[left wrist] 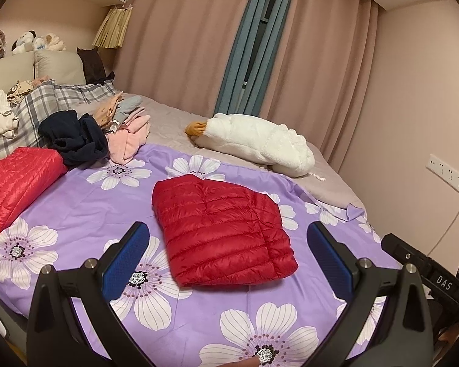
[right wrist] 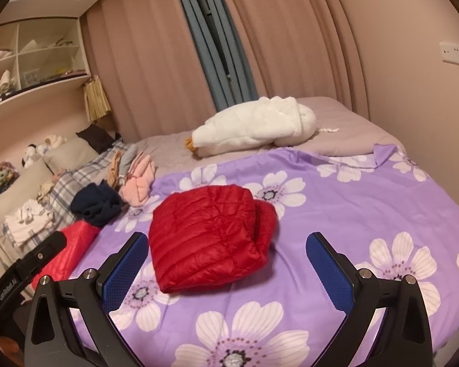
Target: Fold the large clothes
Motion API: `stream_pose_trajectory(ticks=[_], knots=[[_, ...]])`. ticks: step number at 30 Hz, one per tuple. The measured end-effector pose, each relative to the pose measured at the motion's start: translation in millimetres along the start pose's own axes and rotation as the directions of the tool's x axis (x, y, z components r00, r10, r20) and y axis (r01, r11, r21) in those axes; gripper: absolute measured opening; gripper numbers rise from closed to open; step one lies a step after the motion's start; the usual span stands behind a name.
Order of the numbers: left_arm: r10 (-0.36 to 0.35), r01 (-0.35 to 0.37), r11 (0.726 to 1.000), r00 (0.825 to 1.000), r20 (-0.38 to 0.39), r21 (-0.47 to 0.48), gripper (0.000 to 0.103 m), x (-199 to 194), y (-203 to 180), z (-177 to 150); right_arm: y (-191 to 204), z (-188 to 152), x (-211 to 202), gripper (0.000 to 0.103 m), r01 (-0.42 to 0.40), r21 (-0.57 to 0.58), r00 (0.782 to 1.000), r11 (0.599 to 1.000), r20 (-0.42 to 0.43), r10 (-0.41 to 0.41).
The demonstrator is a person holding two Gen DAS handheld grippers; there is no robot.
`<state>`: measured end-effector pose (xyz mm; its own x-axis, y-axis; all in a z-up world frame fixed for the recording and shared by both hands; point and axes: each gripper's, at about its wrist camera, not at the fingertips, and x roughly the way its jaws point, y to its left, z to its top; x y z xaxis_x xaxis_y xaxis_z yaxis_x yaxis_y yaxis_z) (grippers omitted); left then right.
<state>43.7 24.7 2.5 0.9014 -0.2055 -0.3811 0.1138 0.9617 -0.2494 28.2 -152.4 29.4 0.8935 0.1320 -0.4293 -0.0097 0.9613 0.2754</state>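
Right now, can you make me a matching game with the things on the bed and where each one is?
Things:
1. folded dark red quilted puffer jacket
2. white fluffy goose plush toy
3. crumpled navy blue garment
4. bright red shiny puffer jacket

Places:
A. at the left edge of the purple flowered sheet
B. on the plain grey cover, near the curtains
C. in the middle of the flowered sheet, in front of both open grippers
D. beside the pink clothes, touching the bright red jacket

Pairs: 1-C, 2-B, 3-D, 4-A
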Motion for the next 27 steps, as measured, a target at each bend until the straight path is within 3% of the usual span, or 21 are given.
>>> stream_pose_trajectory(ticks=[14, 23, 27], knots=[[-0.016, 0.016, 1.000, 1.000, 0.016, 0.003, 0.103, 0.3, -7.3, -0.3, -0.8, 1.5, 0.9, 0.102, 0.030, -0.012, 1.000, 0.999, 0.003, -0.030], [-0.045, 0.045, 0.999, 0.998, -0.040, 0.006, 0.103, 7.7, -9.2, 0.6, 0.1, 1.8, 2.0, 0.102, 0.063, -0.032, 0.998, 0.998, 0.009, -0.062], [-0.023, 0.024, 0.999, 0.999, -0.040, 0.024, 0.103, 9.2, -14.1, -0.7, 0.4, 1.9, 2.1, 0.102, 0.067, -0.034, 0.998, 0.997, 0.007, -0.067]])
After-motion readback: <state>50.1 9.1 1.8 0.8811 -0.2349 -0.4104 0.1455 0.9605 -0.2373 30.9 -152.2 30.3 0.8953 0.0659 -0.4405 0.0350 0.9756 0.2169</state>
